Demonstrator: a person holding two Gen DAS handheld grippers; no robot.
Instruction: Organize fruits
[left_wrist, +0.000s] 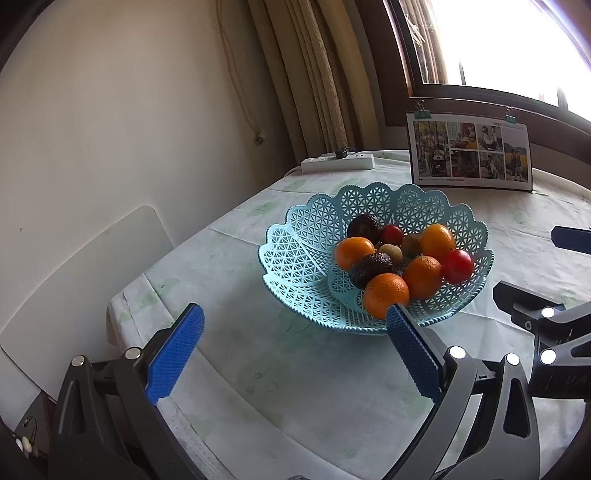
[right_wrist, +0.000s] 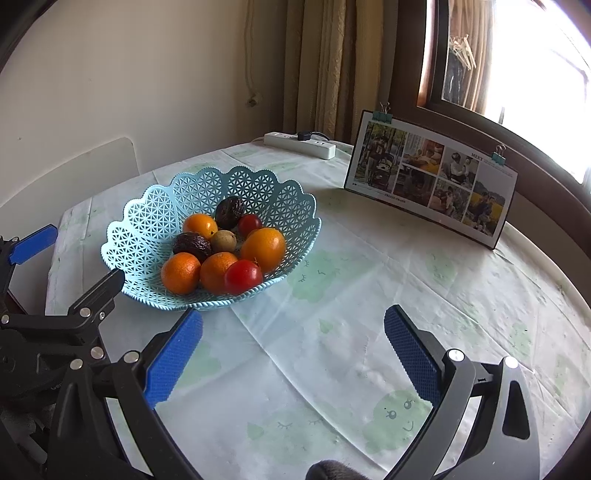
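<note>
The fruits sit heaped in a pale blue lattice basket (right_wrist: 147, 225) on the counter (right_wrist: 369, 295), which is covered with a light cloth printed with green shapes. In the pile are four oranges (right_wrist: 181, 272), two dark wrinkled avocados (right_wrist: 192, 246), two red tomatoes (right_wrist: 243, 276) and a small greenish-brown fruit (right_wrist: 223, 240) in the middle. All of it lies inside the basket's rim.

The left tool (left_wrist: 295, 334) hangs near the basket's front edge, its blue pads spread wide with nothing between them; its right pad overlaps the nearest orange in its own view. The right tool (right_wrist: 293, 332) is just beside the basket, over bare cloth, also spread wide and holding nothing.

Behind the basket a photo card (right_wrist: 432, 182) stands upright with clips on top. A white power strip (right_wrist: 299, 142) lies by the curtain (right_wrist: 332, 66), under the window (right_wrist: 517, 55).
</note>
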